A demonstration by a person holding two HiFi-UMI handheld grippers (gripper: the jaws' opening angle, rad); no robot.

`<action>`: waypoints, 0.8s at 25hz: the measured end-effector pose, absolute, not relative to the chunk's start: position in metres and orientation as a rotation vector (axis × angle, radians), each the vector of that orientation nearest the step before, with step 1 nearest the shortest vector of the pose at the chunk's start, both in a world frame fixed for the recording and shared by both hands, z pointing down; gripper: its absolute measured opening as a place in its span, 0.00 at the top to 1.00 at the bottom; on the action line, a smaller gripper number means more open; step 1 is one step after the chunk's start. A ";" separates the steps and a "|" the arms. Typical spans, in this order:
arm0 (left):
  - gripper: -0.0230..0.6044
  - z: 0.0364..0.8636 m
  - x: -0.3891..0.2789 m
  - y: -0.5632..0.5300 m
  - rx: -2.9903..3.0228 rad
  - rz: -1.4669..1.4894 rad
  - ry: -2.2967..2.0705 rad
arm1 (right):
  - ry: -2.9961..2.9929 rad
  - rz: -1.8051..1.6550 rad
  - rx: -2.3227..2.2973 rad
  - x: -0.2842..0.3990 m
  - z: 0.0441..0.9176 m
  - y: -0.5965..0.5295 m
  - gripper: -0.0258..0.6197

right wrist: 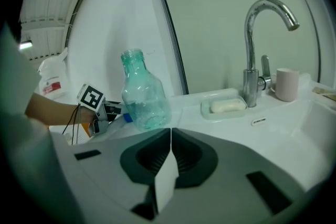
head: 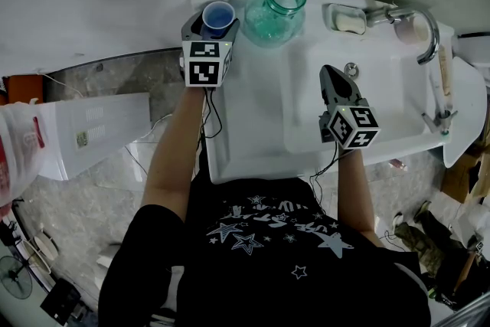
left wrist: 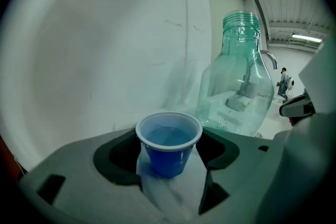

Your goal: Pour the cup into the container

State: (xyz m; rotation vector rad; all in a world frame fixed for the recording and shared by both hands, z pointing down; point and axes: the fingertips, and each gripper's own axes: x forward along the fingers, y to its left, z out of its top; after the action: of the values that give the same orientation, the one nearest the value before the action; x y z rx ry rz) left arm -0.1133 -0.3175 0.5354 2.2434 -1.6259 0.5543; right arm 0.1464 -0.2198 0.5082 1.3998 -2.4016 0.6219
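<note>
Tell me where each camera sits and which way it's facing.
Head view: on the head, looking steeply down at the sink; both arms, both tools show.
Left gripper view: on the left tool, facing cup and bottle; own jaws show.
Right gripper view: on the right tool, facing faucet; left arm shows.
Shared: the bottle, all three.

Small blue cup (head: 218, 15), upright, holding liquid, at the counter's (head: 246, 80) back corner, just beside an upright, open-mouthed green glass jar (head: 274, 10).

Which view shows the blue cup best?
Left gripper view: the cup sits centre frame, close, with rim, wall and blue liquid all showing. Head view gives mostly its rim from above; right gripper view only a blue sliver beside the jar.
</note>
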 end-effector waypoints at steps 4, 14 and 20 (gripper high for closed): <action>0.43 0.535 -0.113 -0.317 2.252 0.544 -1.622 | -2.400 0.622 1.398 0.146 0.509 -0.219 0.94; 0.44 0.529 -0.113 -0.313 2.278 0.486 -1.625 | -2.397 0.622 1.399 0.145 0.508 -0.218 0.94; 0.44 0.522 -0.114 -0.308 2.308 0.434 -1.628 | -2.400 0.619 1.398 0.144 0.508 -0.218 0.94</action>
State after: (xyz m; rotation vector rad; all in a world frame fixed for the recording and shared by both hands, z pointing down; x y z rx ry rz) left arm -0.1145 -0.3077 0.5217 2.3079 -1.6279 0.4343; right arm 0.1439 -0.2177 0.5080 1.3983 -2.3996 0.6193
